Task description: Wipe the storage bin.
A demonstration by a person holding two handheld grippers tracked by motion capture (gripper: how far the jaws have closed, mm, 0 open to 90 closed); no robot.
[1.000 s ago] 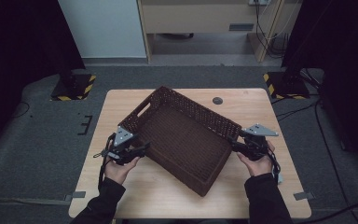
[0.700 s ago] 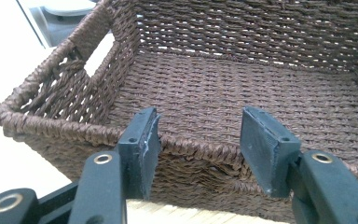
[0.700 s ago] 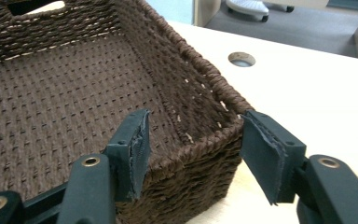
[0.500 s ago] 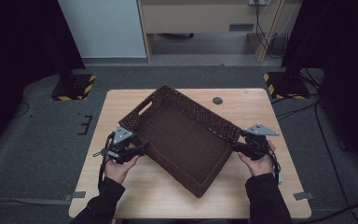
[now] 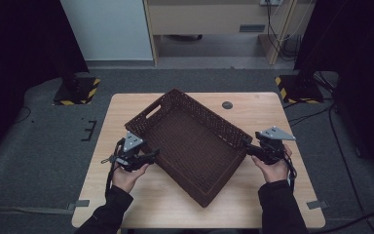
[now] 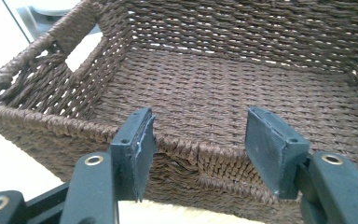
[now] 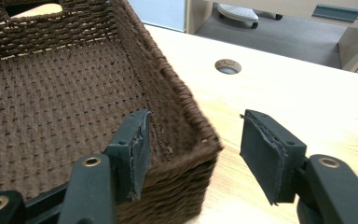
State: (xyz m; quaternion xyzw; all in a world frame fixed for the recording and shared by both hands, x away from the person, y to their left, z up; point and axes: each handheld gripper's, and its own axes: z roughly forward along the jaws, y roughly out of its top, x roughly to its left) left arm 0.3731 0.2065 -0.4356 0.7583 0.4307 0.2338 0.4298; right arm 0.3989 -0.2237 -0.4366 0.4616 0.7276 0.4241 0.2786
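Woven brown basket (image 5: 190, 146) is set on the wooden table (image 5: 272, 204), approx mid-table. It is turned diagonally: long axis runs far-left to near-right. One short end w/ handle cut-out is pointed to the far-left; the opposite short end is pointed to the near-right, close to the table's near edge. Basket is seen upright, open side up, nothing inside.

Left gripper (image 5: 152, 155) is held at the basket's near-left long wall, about mid-length. In the left gripper view (image 6: 198, 144) the jaws are spread wide, rim is seen just beyond the pads, no contact made. Wall is not clamped.

Right gripper (image 5: 246, 146) is held at the far-right long wall, twd the right corner. In the right gripper view (image 7: 193, 149) the jaws are parted wide, having just been opening; the corner wall is straddled, one pad over the basket floor, the other over bare table. Pads aren't pressed on the wall.

Small round grommet (image 5: 227, 105) is noted in the table, far side, apart from basket.
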